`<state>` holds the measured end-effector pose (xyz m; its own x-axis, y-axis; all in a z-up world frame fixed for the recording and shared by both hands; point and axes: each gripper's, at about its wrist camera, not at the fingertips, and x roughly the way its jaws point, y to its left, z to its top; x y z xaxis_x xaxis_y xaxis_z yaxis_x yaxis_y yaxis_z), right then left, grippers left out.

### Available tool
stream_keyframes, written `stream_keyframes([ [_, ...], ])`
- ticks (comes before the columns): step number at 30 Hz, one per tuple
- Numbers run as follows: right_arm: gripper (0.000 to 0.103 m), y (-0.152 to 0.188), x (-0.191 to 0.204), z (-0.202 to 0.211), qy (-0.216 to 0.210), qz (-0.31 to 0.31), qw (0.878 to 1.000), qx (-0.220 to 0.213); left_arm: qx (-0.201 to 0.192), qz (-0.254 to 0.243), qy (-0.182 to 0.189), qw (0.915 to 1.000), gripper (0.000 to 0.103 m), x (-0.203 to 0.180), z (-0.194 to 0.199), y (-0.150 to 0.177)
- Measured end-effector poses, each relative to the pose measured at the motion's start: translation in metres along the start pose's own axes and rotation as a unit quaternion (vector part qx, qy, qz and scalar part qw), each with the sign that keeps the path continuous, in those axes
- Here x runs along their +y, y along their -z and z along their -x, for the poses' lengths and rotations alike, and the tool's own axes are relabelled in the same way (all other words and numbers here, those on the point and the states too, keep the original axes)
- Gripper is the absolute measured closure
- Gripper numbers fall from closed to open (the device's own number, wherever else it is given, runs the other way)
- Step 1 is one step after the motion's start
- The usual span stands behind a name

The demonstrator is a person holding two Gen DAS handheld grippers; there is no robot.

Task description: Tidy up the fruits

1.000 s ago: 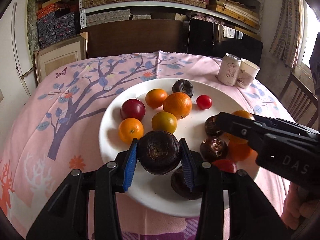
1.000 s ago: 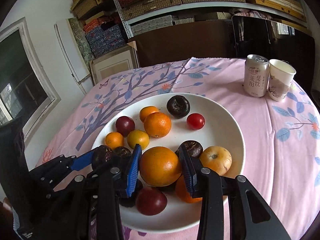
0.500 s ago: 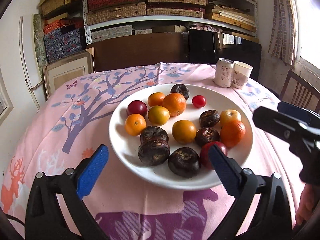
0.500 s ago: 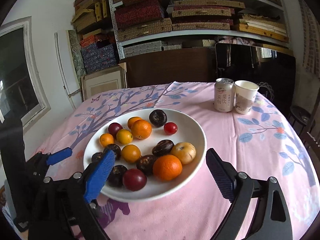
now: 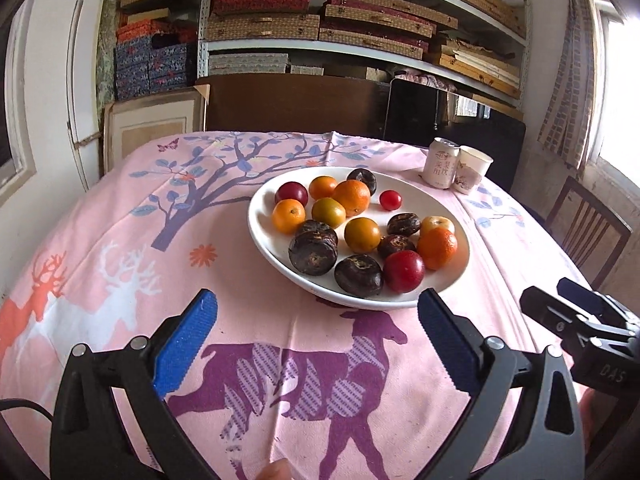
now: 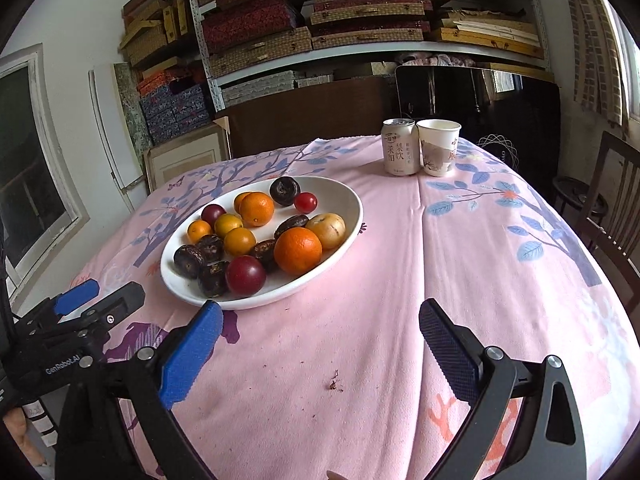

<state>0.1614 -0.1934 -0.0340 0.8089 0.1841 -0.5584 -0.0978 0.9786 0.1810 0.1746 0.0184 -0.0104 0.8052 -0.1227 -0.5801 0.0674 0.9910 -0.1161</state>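
Right wrist view: pink tablecloth (image 6: 460, 248), stacked shelves (image 6: 360, 44) behind; both grippers' fingers (image 6: 192, 352) spread wide, empty.

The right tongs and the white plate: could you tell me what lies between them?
Only bare pink tablecloth lies between the open right tongs and the white plate of fruit, as the right wrist view shows.

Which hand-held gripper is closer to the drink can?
Right. The right hand-held gripper faces the can across bare cloth; the left hand-held gripper sits behind the plate.
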Motion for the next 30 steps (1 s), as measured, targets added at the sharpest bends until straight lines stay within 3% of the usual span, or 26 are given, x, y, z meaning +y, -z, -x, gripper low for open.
stream_keyframes([
  [9,0.004,0.001,0.004,-0.002,-0.002,0.007,1.0,0.012,0.024,0.0,-0.007,0.9997,0.005,0.0,-0.008,0.001],
  [17,0.004,0.002,0.006,-0.005,-0.002,0.01,1.0,0.02,0.023,-0.047,-0.07,0.9962,0.005,-0.014,-0.008,0.006],
  [30,0.004,0.004,0.008,-0.006,-0.002,0.013,1.0,0.025,0.026,-0.046,-0.061,0.9967,0.005,-0.013,-0.009,0.005],
])
